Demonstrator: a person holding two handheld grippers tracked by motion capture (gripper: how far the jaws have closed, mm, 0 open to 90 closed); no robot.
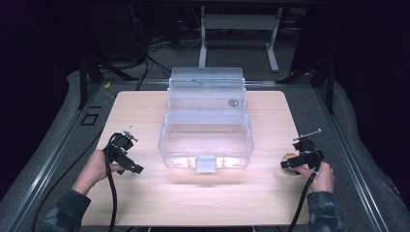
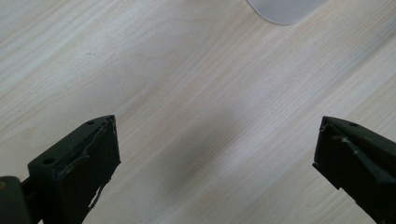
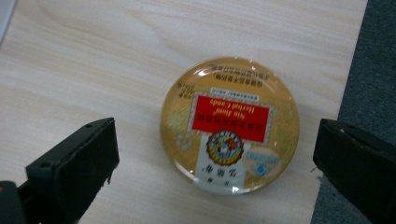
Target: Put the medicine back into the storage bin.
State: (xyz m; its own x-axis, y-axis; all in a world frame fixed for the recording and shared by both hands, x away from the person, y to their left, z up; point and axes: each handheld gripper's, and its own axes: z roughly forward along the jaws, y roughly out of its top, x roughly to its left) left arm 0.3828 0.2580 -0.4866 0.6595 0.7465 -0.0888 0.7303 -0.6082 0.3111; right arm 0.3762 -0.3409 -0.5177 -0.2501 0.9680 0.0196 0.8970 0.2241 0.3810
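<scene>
A small round tin lay flat on the tabletop, close to its right edge. In the high view the tin was well apart from the clear box in the middle, which stood with its lid up.

The right hand-held gripper hovered just over the tin, jaws spread wide on either side and not touching it. The left hand-held gripper was also spread wide, over bare wood with nothing between its jaws.

The tin looked hard, light and shiny, so it would likely be slippery. It sat low and flat. The best hold would probably be across its round rim, one jaw on each side.

Its gold lid had a red label reading "Nin Jiom Herbal Candy", seen upside down. The smaller writing was too tiny to read.
</scene>
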